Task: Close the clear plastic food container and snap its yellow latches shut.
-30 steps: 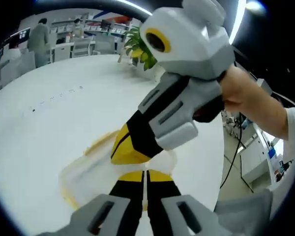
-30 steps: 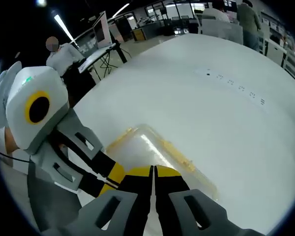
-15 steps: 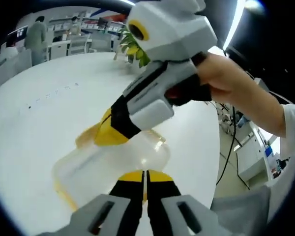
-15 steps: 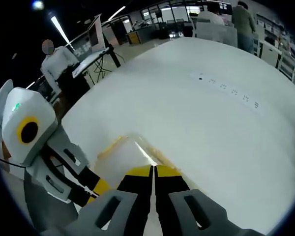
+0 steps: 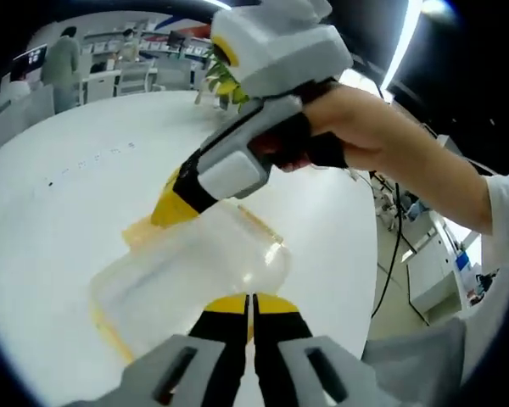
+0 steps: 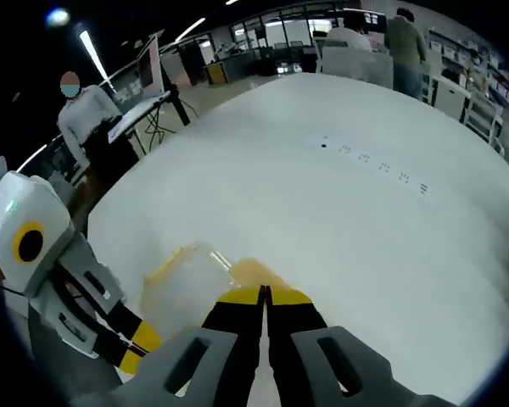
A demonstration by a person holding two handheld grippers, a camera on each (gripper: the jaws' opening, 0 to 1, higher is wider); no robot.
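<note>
The clear plastic container (image 5: 187, 273) lies on the white table (image 5: 59, 212), lid down on it. A yellow latch (image 5: 137, 231) shows at its far side and another (image 5: 110, 335) at its left edge. My left gripper (image 5: 251, 303) is shut, its yellow tips together at the container's near edge. My right gripper (image 5: 171, 208), held by a hand (image 5: 356, 136), reaches in from the upper right and rests its shut tips at the far side by the latch. In the right gripper view, the right gripper (image 6: 263, 295) sits over a yellow latch (image 6: 253, 273) of the container (image 6: 185, 278); the left gripper (image 6: 136, 346) stands at the lower left.
The table (image 6: 339, 220) is wide and round, with a row of small dark marks (image 6: 373, 163). A potted plant (image 5: 225, 83) stands at its far edge. The table's edge (image 5: 369, 254) drops off to the right. People and desks are far behind.
My right gripper has moved from beside the left gripper's tips across the lid to the container's far side. The right gripper view has pulled back, so the container looks smaller there.
</note>
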